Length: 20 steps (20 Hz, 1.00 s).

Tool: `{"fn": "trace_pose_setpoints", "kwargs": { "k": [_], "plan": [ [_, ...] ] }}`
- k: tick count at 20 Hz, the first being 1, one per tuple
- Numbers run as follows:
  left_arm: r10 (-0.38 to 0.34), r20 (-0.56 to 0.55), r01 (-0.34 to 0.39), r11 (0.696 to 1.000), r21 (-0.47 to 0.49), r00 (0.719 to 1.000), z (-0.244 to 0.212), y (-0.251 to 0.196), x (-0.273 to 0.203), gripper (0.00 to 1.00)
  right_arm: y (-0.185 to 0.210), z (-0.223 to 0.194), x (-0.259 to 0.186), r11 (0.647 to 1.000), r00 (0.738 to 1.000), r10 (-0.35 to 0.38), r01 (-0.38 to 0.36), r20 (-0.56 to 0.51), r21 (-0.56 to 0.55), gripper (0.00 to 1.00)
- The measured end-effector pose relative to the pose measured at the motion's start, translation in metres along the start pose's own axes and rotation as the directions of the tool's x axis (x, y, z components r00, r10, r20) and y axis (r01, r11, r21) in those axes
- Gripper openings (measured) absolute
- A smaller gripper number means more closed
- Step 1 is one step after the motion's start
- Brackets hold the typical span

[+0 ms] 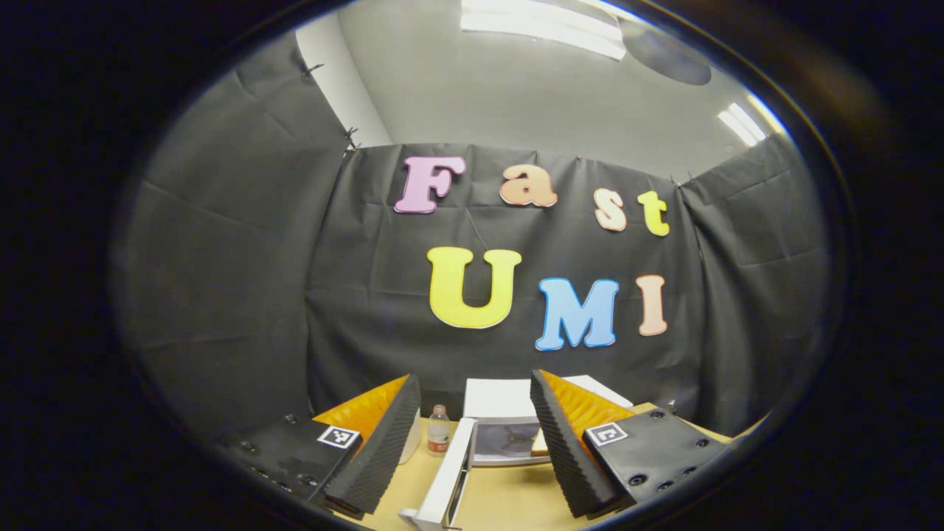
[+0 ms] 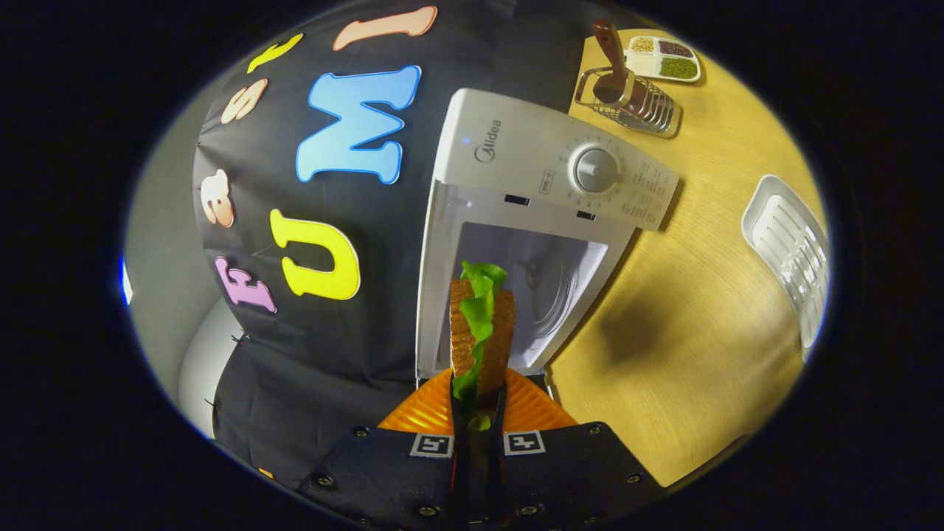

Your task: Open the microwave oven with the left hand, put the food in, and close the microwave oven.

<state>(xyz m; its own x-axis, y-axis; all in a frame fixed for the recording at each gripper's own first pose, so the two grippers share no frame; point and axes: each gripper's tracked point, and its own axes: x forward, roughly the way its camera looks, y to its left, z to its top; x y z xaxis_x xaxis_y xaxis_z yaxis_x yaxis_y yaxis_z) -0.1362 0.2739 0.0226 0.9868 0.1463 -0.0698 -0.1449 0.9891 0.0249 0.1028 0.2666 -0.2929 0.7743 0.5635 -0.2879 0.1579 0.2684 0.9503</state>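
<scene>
Black cloth walls a booth around a wooden table (image 1: 509,501). In the left gripper view, the left tool (image 1: 476,442) hangs open and empty; beyond it the microwave (image 1: 509,420) stands with its door (image 1: 446,479) swung out.

In the right gripper view, the right tool (image 2: 478,413) clamps the sandwich (image 2: 481,332), long axis pointing straight into the cavity (image 2: 549,287). Judging by this, loading is underway: push forward, release, then shut the door.
</scene>
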Motion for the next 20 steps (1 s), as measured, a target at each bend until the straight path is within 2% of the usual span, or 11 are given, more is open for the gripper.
{"fn": "trace_pose_setpoints", "kwargs": {
  "k": [2, 5, 8, 12, 16, 20],
  "plan": [
    [0.023, 0.001, -0.023, 1.000, 0.012, 1.000, 0.000, 0.008, -0.001, 0.96, -0.002, 0.002, 0.021, 1.000, 1.000, 0.002, -0.002, 0.020, 0.006, 0.10],
    [0.041, -0.001, -0.041, 0.999, 0.016, 0.999, 0.001, 0.013, -0.001, 0.96, -0.014, 0.006, 0.047, 0.999, 0.998, -0.032, 0.031, 0.051, 0.028, 0.11],
    [0.042, -0.016, -0.042, 0.999, 0.018, 0.999, -0.004, 0.016, 0.002, 0.96, -0.023, 0.014, 0.071, 0.996, 0.990, -0.059, 0.049, 0.130, 0.076, 0.10],
    [0.054, -0.038, -0.052, 0.998, 0.031, 0.998, -0.012, 0.031, 0.005, 0.95, -0.041, 0.017, 0.105, 0.980, 0.965, -0.134, 0.095, 0.223, 0.176, 0.10],
    [0.101, -0.056, -0.100, 0.995, 0.030, 0.993, -0.019, 0.061, 0.002, 0.96, -0.059, 0.017, 0.136, 0.962, 0.932, -0.229, 0.174, 0.279, 0.209, 0.10],
    [0.159, -0.086, -0.161, 0.987, -0.015, 0.984, -0.030, 0.090, 0.000, 0.95, -0.062, 0.017, 0.162, 0.955, 0.907, -0.253, 0.179, 0.336, 0.236, 0.11]
  ]
}}
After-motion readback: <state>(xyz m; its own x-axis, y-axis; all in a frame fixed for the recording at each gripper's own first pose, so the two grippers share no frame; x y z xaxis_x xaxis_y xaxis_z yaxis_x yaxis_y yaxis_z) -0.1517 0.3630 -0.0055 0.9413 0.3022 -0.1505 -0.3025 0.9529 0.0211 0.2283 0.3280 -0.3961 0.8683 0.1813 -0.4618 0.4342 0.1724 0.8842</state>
